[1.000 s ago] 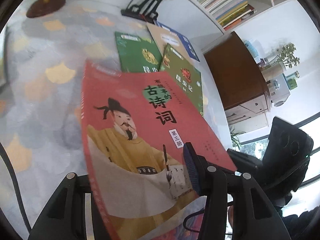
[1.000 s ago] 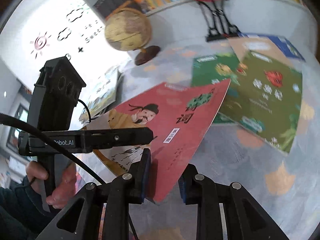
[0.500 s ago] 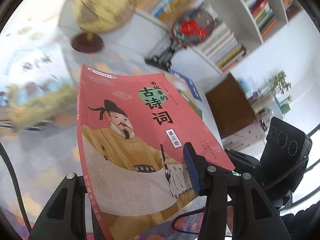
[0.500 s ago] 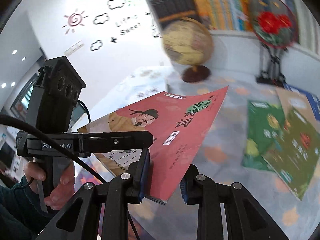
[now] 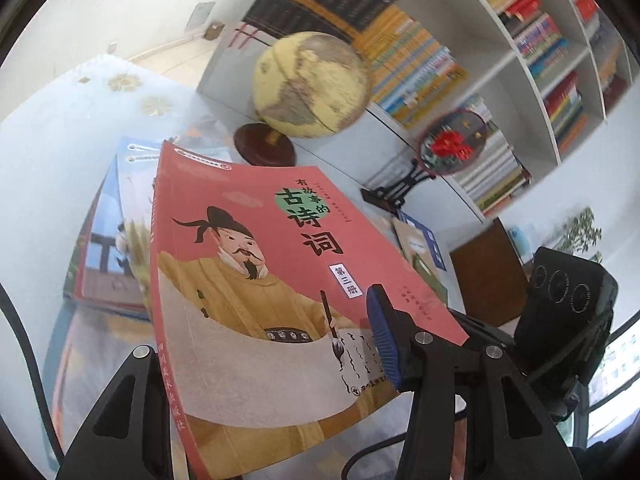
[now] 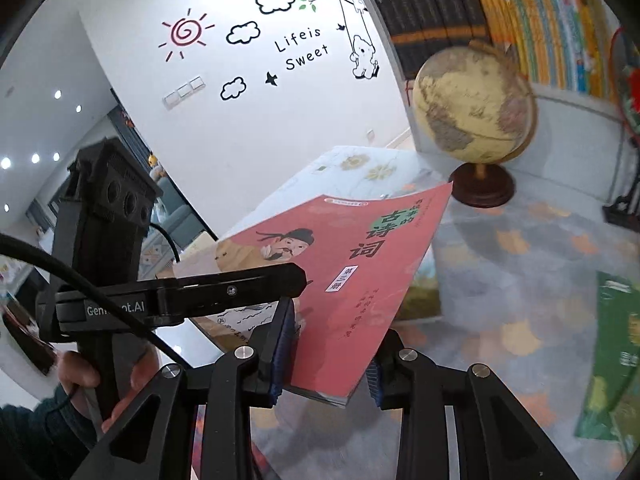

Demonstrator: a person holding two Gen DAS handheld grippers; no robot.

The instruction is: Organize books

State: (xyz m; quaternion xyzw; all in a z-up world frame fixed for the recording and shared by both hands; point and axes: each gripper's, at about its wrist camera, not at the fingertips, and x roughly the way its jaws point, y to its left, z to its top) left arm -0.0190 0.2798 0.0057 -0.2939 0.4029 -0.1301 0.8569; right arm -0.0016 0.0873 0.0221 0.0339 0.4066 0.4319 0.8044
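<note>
A red book (image 5: 256,280) with a robed man on its cover is up off the table, tilted. My left gripper (image 5: 256,340) is shut on its lower edge, the blue pad (image 5: 380,336) pressing on the cover; one of its fingers (image 6: 240,288) lies across the cover in the right wrist view. My right gripper (image 6: 326,360) has the red book's (image 6: 340,280) near corner between its jaws, which are opening: the left pad (image 6: 280,344) is at the cover and the right pad (image 6: 374,376) stands a little off the corner. A stack of books (image 5: 104,240) lies below and to the left.
A globe (image 5: 308,84) on a dark base stands behind the stack, near a filled bookshelf (image 5: 540,60). A round fan on a black stand (image 5: 452,144) and more books (image 5: 420,244) lie to the right. A green book (image 6: 612,360) lies on the patterned tablecloth (image 6: 520,280). A hand (image 6: 76,376) holds the left gripper.
Both grippers have carried the red book leftwards and a little up, from over the green books to the globe and the stack. The right jaws have widened.
</note>
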